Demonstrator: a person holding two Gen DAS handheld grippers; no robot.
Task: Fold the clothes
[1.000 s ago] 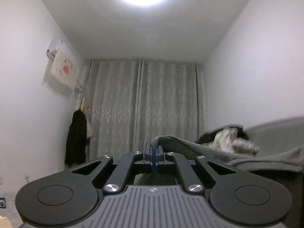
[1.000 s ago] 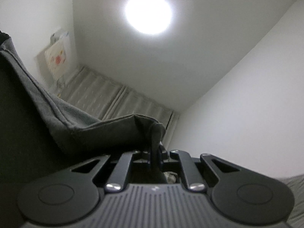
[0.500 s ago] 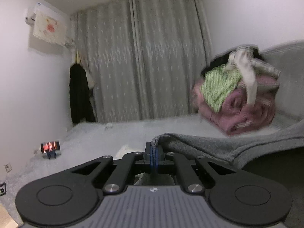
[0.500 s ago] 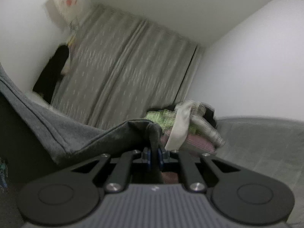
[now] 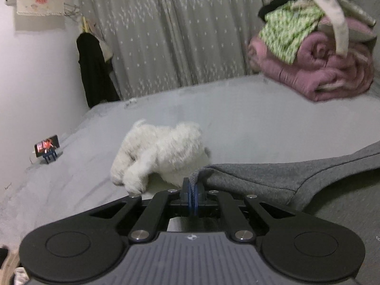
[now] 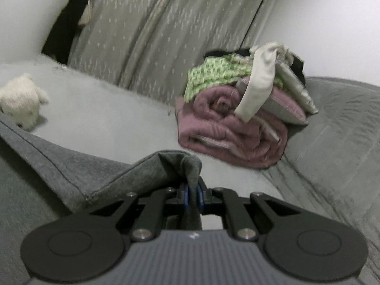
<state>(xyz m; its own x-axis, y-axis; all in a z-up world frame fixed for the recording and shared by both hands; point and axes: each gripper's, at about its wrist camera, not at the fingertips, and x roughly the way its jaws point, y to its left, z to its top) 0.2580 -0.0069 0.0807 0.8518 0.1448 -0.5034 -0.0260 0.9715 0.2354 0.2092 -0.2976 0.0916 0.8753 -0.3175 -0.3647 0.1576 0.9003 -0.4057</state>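
A dark grey garment (image 5: 273,180) stretches between both grippers, low over a light grey bed (image 5: 249,123). My left gripper (image 5: 192,191) is shut on one corner of the garment, whose hem runs off to the right. In the right wrist view the same grey garment (image 6: 71,166) spreads to the left, and my right gripper (image 6: 193,193) is shut on a bunched fold of it. The part of the cloth below the grippers is hidden.
A white plush toy (image 5: 161,152) lies just beyond the left gripper. A pile of clothes on a rolled pink blanket (image 6: 225,128) sits at the back right of the bed. A phone on a small stand (image 5: 46,148) is at the bed's left edge. Curtains (image 5: 166,30) hang behind.
Both grippers have swung down from pointing at the ceiling to pointing over the bed, carrying the grey garment with them. The plush toy and the clothes pile have come into view.
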